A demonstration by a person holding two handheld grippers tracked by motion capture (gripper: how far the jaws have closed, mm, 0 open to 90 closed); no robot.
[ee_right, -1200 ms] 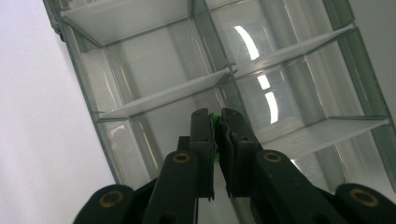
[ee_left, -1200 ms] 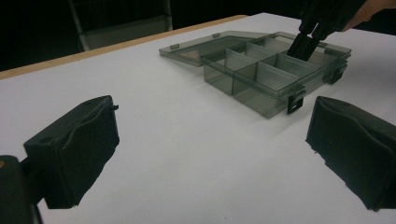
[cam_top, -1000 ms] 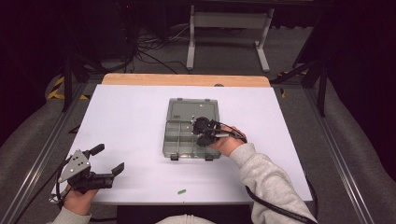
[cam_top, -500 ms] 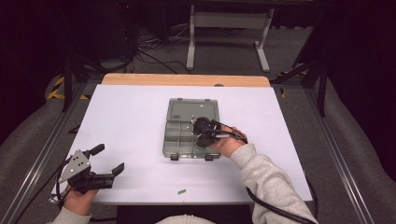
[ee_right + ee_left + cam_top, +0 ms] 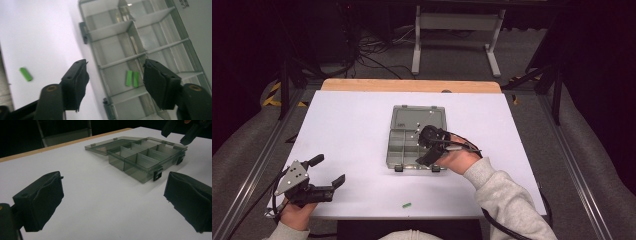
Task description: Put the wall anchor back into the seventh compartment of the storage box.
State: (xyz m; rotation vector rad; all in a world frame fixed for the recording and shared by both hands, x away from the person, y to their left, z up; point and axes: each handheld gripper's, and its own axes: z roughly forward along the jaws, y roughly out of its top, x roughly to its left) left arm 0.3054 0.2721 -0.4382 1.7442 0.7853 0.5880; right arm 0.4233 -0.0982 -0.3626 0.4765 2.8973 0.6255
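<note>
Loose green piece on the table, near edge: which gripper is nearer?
Right, narrowly. The right gripper hangs over the compartment box, up-right of the green piece; the left gripper sits farther off to its left.

The compartment box lies open at the middle of the tabletop, lid flat behind it. Two pegs lie side by side in one compartment. The right tool hangs above the box's right-front part; a loose peg lies before the box; the left tool sits well left-front of it
</note>
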